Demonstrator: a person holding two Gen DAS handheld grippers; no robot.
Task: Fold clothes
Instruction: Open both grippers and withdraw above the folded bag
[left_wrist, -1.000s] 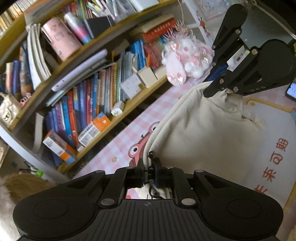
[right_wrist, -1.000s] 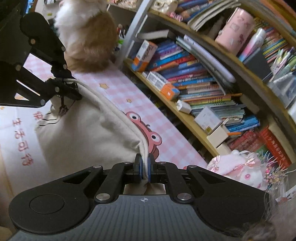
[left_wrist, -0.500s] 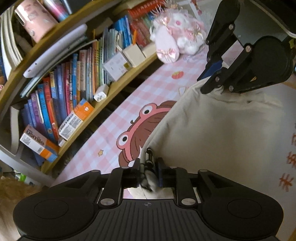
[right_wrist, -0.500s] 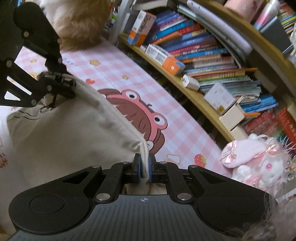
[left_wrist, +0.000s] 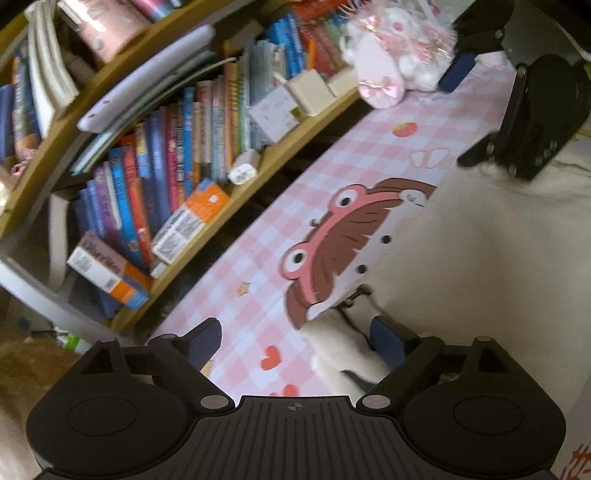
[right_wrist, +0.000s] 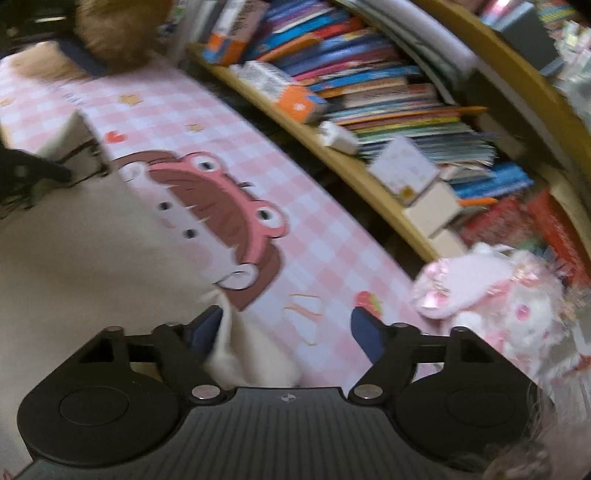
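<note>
A cream garment lies spread on the pink checked mat. My left gripper has its jaws opening wide; the garment's corner with a dark cord lies loose between them, beside the right finger and not pinched. My right gripper is opening too, with the other corner of the cream garment slumped against its left finger. Each gripper shows in the other's view: the right gripper at the top right, the left gripper at the left edge, both over the garment's edge.
A curved wooden bookshelf packed with books runs along the mat's far side. A pink and white plush toy sits on the mat beside the shelf. A brown furry shape is at the mat's far end. A cartoon car is printed on the mat.
Both grippers came down toward the mat with the garment's upper edge pinched, then opened. The corners have dropped out of the jaws and the garment now lies flat.
</note>
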